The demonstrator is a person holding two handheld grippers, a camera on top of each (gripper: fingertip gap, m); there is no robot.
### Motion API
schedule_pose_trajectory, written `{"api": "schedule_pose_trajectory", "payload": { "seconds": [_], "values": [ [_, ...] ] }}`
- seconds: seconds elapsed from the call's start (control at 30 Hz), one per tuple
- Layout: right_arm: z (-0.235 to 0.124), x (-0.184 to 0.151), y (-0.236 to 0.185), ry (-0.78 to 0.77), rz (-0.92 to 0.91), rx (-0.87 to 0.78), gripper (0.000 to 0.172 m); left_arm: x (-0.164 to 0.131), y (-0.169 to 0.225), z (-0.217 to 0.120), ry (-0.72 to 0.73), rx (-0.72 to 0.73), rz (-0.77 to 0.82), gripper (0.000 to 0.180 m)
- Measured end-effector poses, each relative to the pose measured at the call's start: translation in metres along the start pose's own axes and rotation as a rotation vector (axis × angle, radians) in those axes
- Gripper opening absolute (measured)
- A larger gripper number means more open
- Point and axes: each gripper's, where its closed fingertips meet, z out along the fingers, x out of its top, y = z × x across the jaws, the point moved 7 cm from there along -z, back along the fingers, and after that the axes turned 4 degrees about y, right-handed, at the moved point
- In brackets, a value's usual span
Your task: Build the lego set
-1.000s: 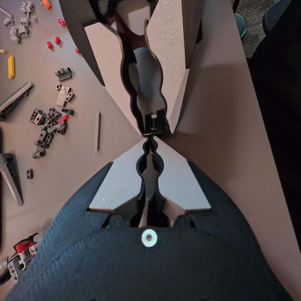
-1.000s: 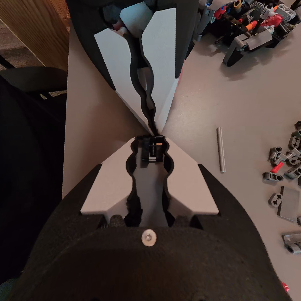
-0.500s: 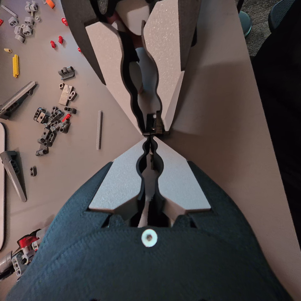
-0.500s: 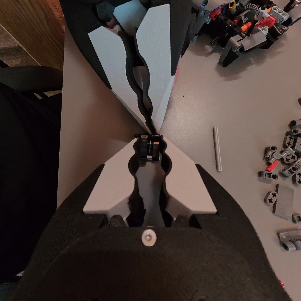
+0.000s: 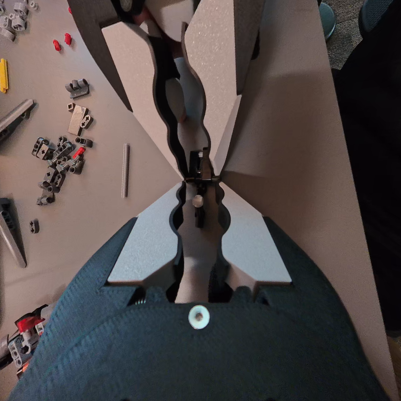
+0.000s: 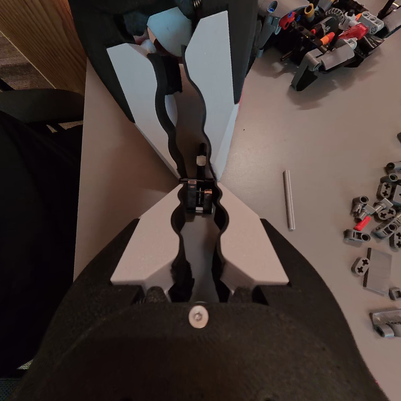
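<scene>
My right gripper (image 6: 199, 186) clamped the black assembly (image 6: 198, 198); my left gripper (image 5: 200, 191) stood open around its black axle (image 5: 199, 213), untouched. Left of it lay a grey rod (image 6: 289, 199). I judged steady alignment mattered.

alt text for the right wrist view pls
Right tool grips a small black block assembly above a tan table; the left tool faces it, open around a black pin with a pale bush. Grey pieces and a grey axle lie right.
</scene>
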Motion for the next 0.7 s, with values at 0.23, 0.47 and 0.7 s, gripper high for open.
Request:
{"api": "schedule_pose_trajectory", "payload": {
  "seconds": [0.23,0.47,0.7],
  "values": [
    [0.0003,0.0002,0.0000,-0.004,-0.003,0.004,0.019,0.0010,-0.0022,0.0010,-0.018,-0.020,0.000,0.020],
    [0.0004,0.0001,-0.0009,-0.010,-0.021,0.000,0.012,0.0019,-0.0012,0.0016,-0.022,-0.014,-0.004,0.013],
    [-0.0057,0.0003,0.0015,0.009,-0.001,-0.026,0.023,-0.0005,-0.0013,0.0014,-0.004,0.021,-0.032,0.014]
  ]
}}
